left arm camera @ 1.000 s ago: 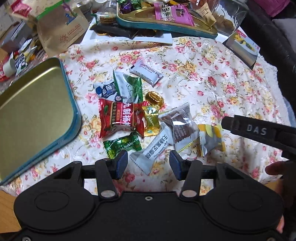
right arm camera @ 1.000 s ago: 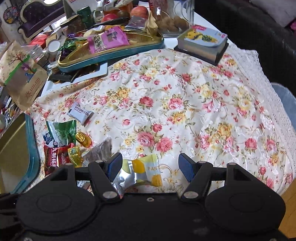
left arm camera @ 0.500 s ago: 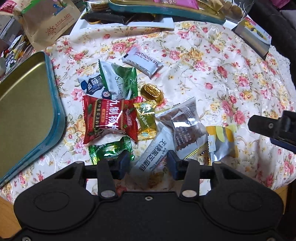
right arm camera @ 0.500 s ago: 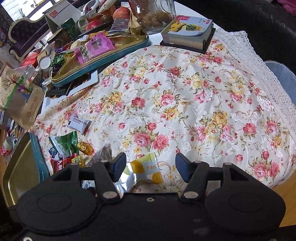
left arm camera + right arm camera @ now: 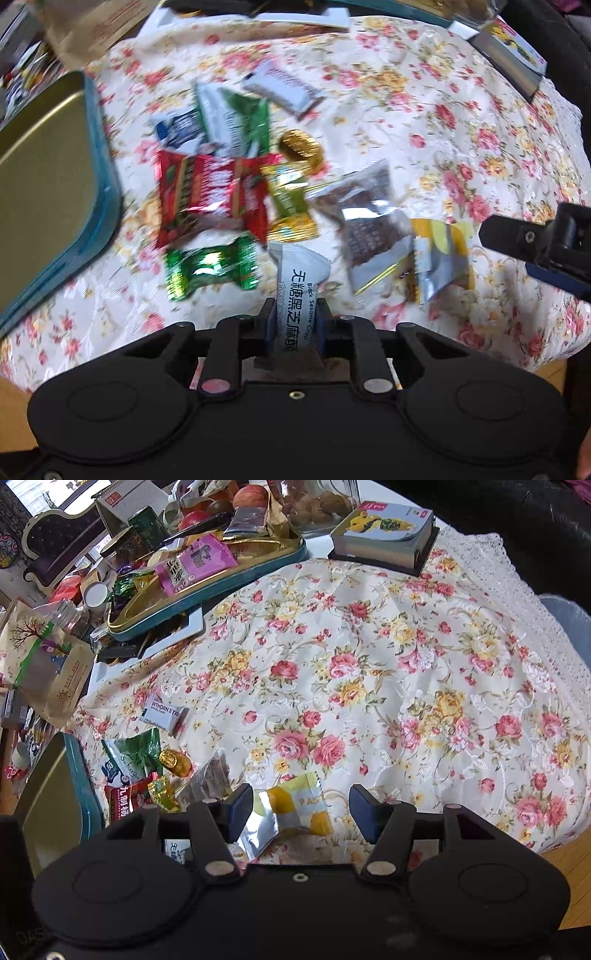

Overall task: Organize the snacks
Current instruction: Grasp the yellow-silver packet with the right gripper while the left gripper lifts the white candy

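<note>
Left wrist view: the left gripper [image 5: 294, 325] is clamped on the sesame crisp [image 5: 301, 291], just right of the tin [image 5: 55, 192]. Pick-up is judged done; transfer into the tin is called for. Right gripper [image 5: 301, 808] jaws stand apart over the yellow packet [image 5: 295, 808].

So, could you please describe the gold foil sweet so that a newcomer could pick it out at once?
Start at the teal tin lid on the flowered cloth; the loose pile of snacks lies just beside it. At the pile's far edge sits the gold foil sweet, beside the green and white packet. It alone is a rounded lump; its neighbours are flat packets.
</note>
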The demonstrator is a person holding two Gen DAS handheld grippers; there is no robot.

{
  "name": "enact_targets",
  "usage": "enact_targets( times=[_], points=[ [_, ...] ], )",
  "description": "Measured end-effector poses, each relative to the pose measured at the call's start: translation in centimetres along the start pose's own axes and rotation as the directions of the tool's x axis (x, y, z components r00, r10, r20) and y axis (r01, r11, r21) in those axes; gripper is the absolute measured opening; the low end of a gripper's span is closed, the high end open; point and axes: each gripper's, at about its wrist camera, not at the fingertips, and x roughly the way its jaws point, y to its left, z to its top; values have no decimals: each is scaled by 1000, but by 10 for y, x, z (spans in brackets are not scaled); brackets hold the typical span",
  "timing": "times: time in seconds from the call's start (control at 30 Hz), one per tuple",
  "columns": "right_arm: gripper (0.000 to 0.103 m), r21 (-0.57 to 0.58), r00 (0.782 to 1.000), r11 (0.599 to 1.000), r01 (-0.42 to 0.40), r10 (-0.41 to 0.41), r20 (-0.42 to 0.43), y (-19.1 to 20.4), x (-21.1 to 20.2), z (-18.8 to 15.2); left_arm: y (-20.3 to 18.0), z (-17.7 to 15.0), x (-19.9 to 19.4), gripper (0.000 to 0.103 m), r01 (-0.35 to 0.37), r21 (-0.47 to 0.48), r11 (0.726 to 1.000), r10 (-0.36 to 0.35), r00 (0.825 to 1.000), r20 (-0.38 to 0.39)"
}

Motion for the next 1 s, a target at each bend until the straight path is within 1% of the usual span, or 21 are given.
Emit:
enact_targets(
  times=[0.13, 0.2, 0.37, 0.47, 0.57, 0.67, 0.7, 0.73, 0.8, 0.87, 0.93, 1.0],
  points=[
    [62, 87, 994, 994, -64, 72, -85, -3, 11, -1, 18, -2, -8, 27, 20, -40, 999, -20, 1000, -8],
    [62, 140, 989, 987, -79, 95, -116, -4, 18, -1, 25, -3, -16, 26, 29, -51, 998, -29, 1000, 3],
    [62, 242, 985, 967, -75, 110, -136, -5, 30, 1, 43, -2, -37, 26, 46, -87, 995, -42, 998, 49],
    [62, 279, 982, 957, -82, 125, -141, -3, 37, 3, 53, -1, -47, 26, 63, -120, 991, -56, 997, 58],
    [62, 308, 980, 949, -61, 116, -163, -2, 45, 4, 57, 2, -51, 26, 68, -138, 988, -59, 996, 67],
    [62, 371, 973, 927, -59, 137, -187, -5, 58, 4, 60, 3, -55, 26, 85, -146, 986, -75, 995, 73],
    [62, 378, 974, 924, -62, 138, -177, -4, 59, 5, 61, 3, -56, 26, 90, -147, 985, -80, 994, 74],
    [62, 363, 979, 929, -65, 130, -157, -1, 58, 7, 62, 2, -58, 26, 95, -148, 984, -84, 993, 77],
    [62, 299, 990, 953, -56, 91, -103, 8, 54, 12, 63, 1, -60, 26, 96, -147, 984, -85, 993, 81],
    [62, 251, 998, 967, -39, 52, -44, 15, 51, 15, 65, 1, -62, 26, 89, -149, 985, -77, 994, 84],
    [62, 241, 999, 970, -19, 28, -34, 16, 51, 18, 67, 1, -61, 26, 83, -157, 984, -72, 994, 78],
    [61, 266, 1000, 964, -4, 11, -25, 11, 46, 21, 72, 0, -60, 26, 80, -173, 982, -68, 995, 71]
  ],
)
